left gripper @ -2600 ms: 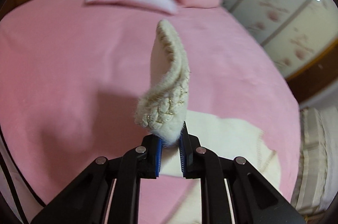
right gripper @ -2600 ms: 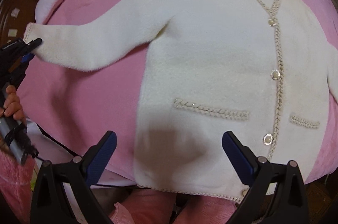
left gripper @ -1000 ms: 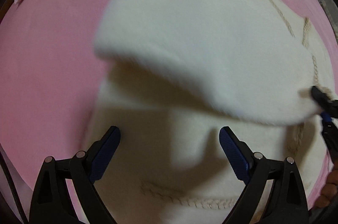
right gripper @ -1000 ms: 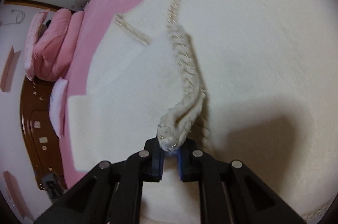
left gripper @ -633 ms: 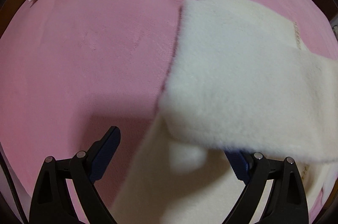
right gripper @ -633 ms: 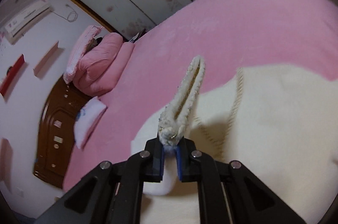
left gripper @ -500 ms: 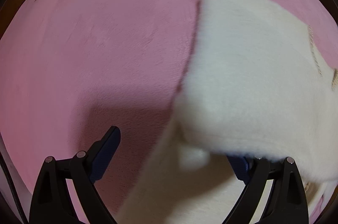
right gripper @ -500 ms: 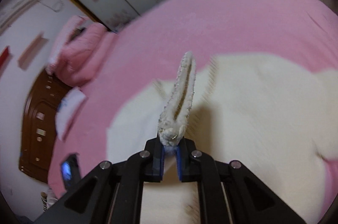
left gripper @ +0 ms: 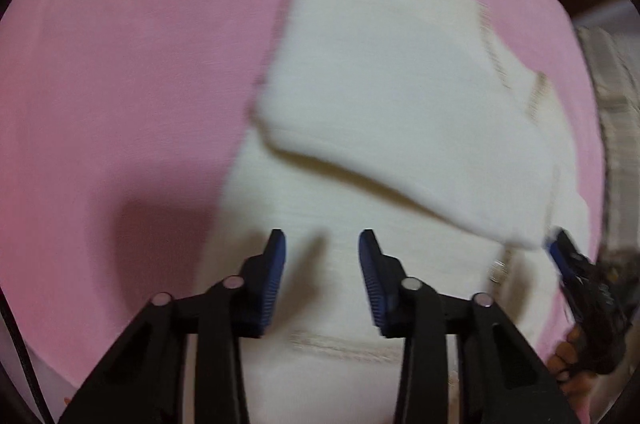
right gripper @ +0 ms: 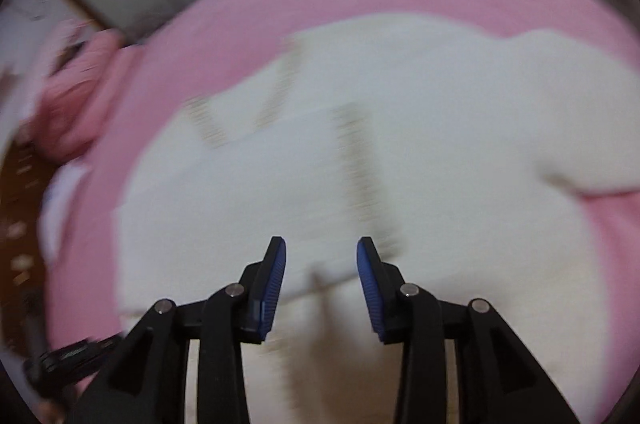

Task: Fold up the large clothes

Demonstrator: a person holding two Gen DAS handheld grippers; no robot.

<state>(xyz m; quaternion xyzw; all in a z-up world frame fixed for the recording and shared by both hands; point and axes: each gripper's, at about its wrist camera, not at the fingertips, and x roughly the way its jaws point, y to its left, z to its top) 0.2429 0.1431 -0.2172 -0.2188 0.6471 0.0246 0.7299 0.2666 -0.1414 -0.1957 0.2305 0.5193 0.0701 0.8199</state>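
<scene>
the white cardigan (left gripper: 384,111) lies flat on the pink bed (left gripper: 120,63), with 1 sleeve (left gripper: 400,159) folded across its front. the other sleeve (right gripper: 580,71) is not folded in yet.

the left hand-held gripper (left gripper: 320,264) hangs over the cardigan. its jaws have just been closing, but they are partly spread and nothing is between them. the right hand-held gripper (right gripper: 320,268) has just been opening. it is partly spread too and holds nothing.

the cardigan looks soft, fluffy and light. it will bend and sag when lifted. i think a good place to hold is the braided cuff or the hem, where the edge is thick.
</scene>
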